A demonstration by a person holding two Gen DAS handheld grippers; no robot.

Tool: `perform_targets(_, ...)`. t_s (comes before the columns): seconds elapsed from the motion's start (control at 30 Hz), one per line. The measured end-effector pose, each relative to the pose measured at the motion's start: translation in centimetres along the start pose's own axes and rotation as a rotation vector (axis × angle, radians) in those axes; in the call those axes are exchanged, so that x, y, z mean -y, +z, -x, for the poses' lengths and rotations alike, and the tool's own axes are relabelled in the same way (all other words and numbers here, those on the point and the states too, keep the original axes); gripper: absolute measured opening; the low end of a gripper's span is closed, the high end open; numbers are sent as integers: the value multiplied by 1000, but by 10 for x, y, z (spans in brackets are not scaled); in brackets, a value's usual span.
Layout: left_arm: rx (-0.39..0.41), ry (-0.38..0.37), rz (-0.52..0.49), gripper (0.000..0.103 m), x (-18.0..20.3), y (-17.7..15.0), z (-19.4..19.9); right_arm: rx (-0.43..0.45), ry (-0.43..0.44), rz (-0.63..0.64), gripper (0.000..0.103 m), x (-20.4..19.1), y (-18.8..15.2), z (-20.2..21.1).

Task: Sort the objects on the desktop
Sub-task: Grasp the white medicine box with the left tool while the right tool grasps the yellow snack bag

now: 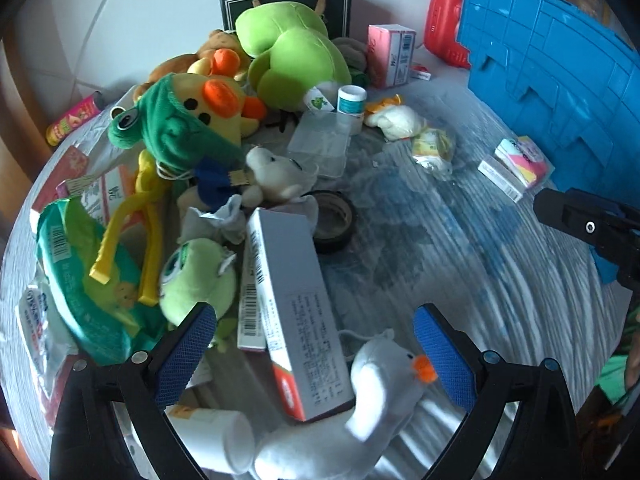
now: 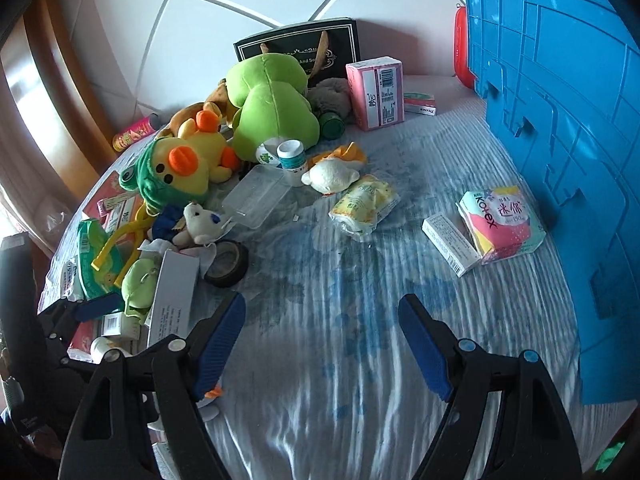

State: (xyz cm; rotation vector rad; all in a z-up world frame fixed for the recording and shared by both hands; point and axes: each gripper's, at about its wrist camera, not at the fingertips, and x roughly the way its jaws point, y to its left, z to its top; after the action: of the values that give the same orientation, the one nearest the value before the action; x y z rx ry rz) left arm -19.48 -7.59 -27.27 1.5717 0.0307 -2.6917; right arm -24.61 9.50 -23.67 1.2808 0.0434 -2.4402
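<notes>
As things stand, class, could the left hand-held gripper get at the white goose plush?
Probably yes. The left hand-held gripper is open, and the white goose plush already lies between its fingers, though the grey box leans alongside and might get nudged.

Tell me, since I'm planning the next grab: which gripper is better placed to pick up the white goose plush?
Left. The white goose plush lies between the open left gripper fingers, while the open right gripper faces only bare tablecloth, with the goose off to its left.

The left gripper (image 1: 314, 350) stood wide open above a white toy goose (image 1: 356, 404). A grey box (image 1: 292, 312) lay between its fingers, leaning on the goose.
</notes>
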Motion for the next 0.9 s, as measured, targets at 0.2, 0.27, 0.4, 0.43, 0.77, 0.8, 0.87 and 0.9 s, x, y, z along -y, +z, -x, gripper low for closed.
perform_targets(0.2,-62,37,28,95,9,4,-29,-21,11,1,79,27,22,-29)
perform_targets(0.27,-73,55,34,94,10,4,-35,-27,7,3,79,34,35,-45)
perform_targets(0.4,-79,91,28,91,14,2,-39,-43,10,0,79,44,60,-78)
perform_targets(0.43,-77,98,23,90,16,1,-39,-49,14,-2,79,45,65,-87)
perform_targets(0.77,-61,95,-20,84,15,-6,-33,-191,-91,-1,52,38,82,-158)
perform_targets(0.8,-59,96,-29,84,16,-7,-33,-185,-92,-5,49,38,82,-159)
perform_targets(0.87,-57,109,-45,84,19,-8,-34,-179,-68,-7,35,39,82,-157)
perform_targets(0.9,-56,116,-53,85,21,-9,-34,-178,-48,-17,32,42,80,-154)
